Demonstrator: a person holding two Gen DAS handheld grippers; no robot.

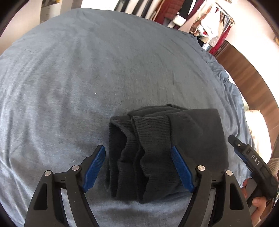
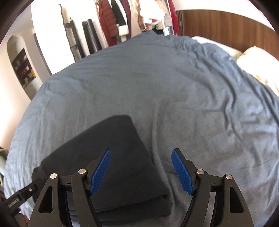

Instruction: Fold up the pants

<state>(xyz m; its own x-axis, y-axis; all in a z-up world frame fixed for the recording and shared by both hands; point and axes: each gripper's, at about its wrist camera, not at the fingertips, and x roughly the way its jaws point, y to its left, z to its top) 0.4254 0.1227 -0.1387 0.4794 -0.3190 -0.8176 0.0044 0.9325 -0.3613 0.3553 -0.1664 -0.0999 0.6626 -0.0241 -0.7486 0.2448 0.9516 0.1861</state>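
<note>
Dark ribbed-knit pants [image 1: 167, 148], folded, blue bedspread [image 1: 87, 78]

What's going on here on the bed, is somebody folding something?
A person is folding dark pants on a blue-grey bedspread, with handheld tongs in each hand. The pants already lie in a compact folded bundle, ribbed cuffs on top at the near edge. The left tongs are open over the cuffs, and the right tongs are open at the bundle's right edge; neither is gripping fabric. Clothes hang on a rack beyond the bed.
</note>
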